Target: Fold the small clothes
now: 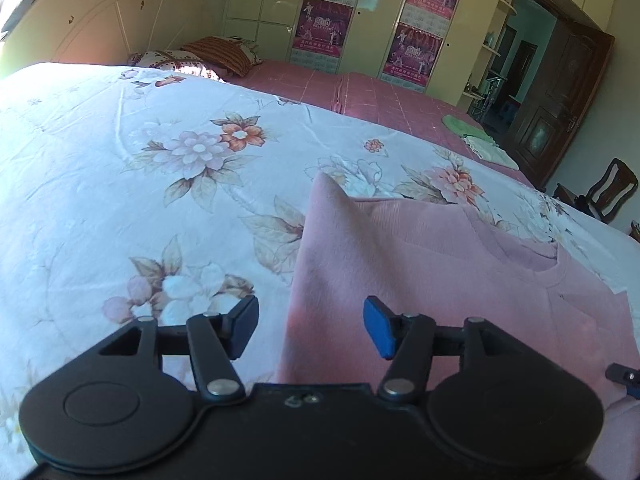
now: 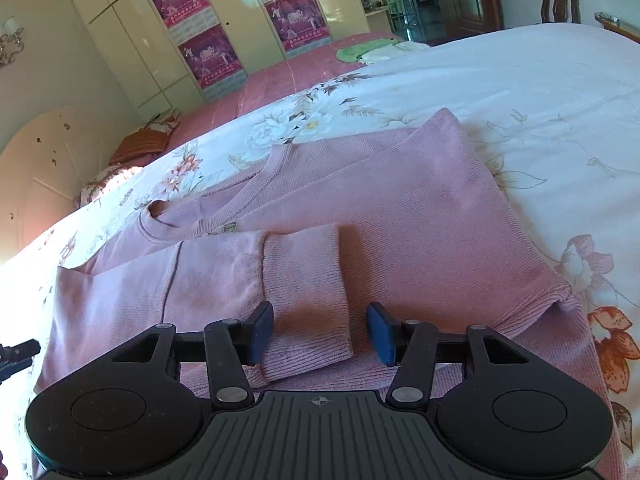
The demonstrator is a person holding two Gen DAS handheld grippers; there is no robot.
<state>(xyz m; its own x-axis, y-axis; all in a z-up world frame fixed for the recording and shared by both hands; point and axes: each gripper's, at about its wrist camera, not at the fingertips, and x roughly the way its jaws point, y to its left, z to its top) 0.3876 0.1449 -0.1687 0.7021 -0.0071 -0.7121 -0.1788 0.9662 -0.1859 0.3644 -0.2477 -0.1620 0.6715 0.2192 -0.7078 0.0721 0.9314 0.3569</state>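
Note:
A small pink knitted sweater [image 2: 400, 208] lies flat on the floral bedspread [image 2: 520, 92], one sleeve folded across its body. That sleeve's ribbed cuff [image 2: 308, 292] lies between the blue pads of my right gripper [image 2: 320, 332], which stands open just above it; the pads do not press on it. In the left wrist view the sweater [image 1: 420, 264] fills the lower right, one corner sticking up. My left gripper [image 1: 310, 330] is open over the sweater's left edge with nothing gripped.
The floral bedspread [image 1: 140, 168] covers the near side of a wide bed with a pink sheet [image 1: 380, 96] behind. A green cloth pile [image 1: 476, 136] lies at its far edge, pillows [image 1: 192, 58] by the headboard. Wardrobes with posters [image 1: 324, 28], a door and a wooden chair [image 1: 604, 190] stand beyond.

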